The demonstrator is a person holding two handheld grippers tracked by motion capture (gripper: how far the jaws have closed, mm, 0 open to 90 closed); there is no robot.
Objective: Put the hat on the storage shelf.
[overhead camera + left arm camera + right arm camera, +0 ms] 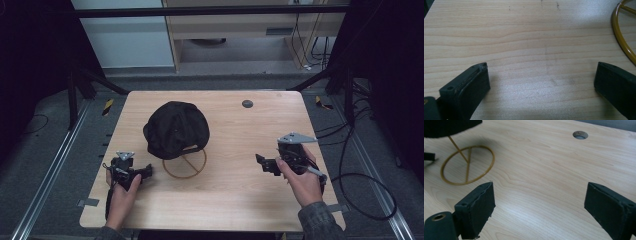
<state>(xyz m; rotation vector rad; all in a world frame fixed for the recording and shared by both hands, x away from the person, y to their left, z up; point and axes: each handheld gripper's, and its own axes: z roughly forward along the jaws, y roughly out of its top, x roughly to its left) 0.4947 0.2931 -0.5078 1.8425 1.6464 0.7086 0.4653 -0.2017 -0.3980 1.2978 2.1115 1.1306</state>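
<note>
Beside the black cap (176,129), both tools, left (145,172) and right (261,162), wide open, empty.

Black cap (176,129) perched on a gold wire stand (184,162), left of the table's middle.

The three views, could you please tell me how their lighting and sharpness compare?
High view: dim, the black cap losing detail against dark surroundings. Left gripper view: bright glare on the table, near jaws soft. Right gripper view: evenly lit, the cap's shadow falling across the gold wire stand, whose left edge blurs.
</note>
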